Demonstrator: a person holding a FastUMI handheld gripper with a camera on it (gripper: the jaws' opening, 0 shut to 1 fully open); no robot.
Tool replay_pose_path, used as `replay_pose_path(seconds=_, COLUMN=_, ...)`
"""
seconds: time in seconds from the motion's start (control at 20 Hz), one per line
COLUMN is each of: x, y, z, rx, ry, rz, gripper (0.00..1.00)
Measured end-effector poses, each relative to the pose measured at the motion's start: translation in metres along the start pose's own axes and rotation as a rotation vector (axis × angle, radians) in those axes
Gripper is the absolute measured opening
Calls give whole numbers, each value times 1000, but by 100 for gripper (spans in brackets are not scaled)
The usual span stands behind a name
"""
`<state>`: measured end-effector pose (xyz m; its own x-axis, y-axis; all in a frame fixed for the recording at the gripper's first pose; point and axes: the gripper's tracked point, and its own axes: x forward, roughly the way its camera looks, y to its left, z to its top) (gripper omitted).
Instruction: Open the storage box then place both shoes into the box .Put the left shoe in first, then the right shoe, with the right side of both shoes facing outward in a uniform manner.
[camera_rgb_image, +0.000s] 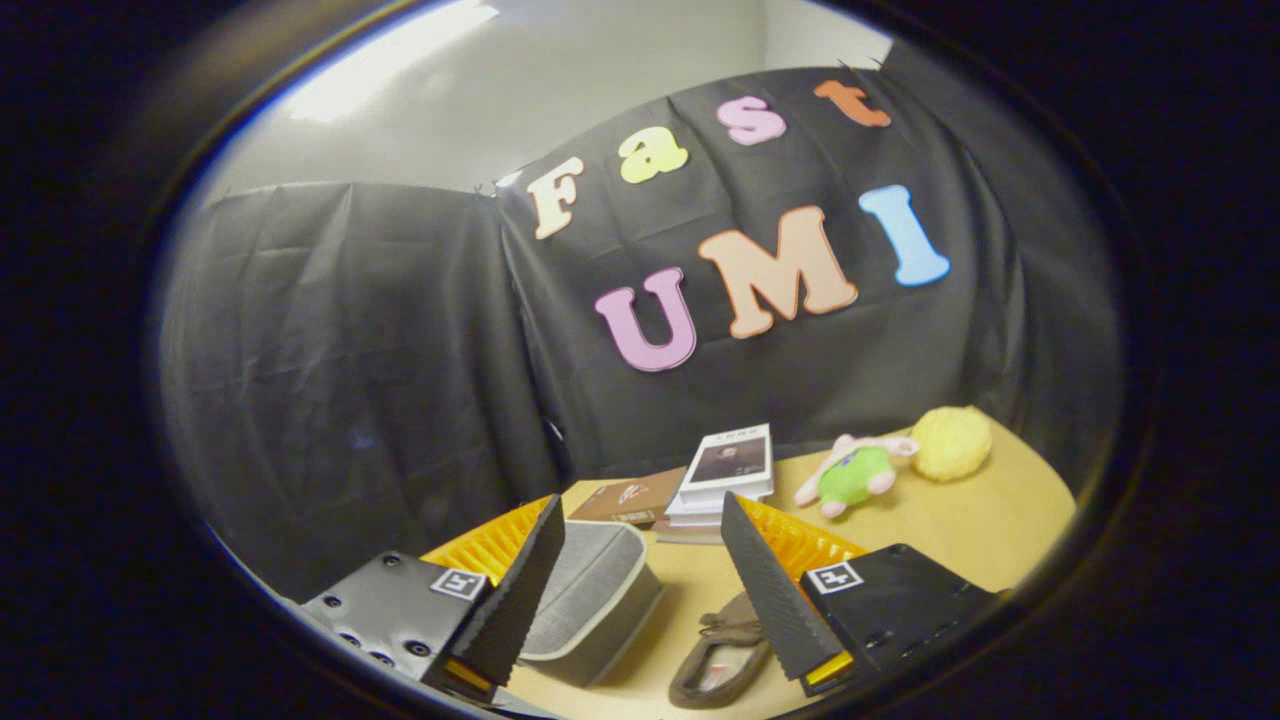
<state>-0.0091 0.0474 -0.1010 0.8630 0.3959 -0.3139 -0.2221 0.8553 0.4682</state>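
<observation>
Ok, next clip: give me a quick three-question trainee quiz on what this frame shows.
1. True or false: the gripper is shut on the shoe.
2. What lies beyond the fingers, next to the stack of books? A) a green plush toy B) a mug C) a pair of scissors
3. Fill in: the grey storage box sits on the ____ beside the shoe.

Key:
1. False. The fingers are spread apart and hold nothing; the shoe lies on the table below them.
2. A. The green plush toy lies by a yellow fuzzy ball.
3. table.
</observation>
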Motion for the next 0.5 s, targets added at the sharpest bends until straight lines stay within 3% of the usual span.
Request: replay_pose_path(seconds=0.5, x=23, y=-4, z=-74, rx=546, ry=303, rz=179, gripper=100)
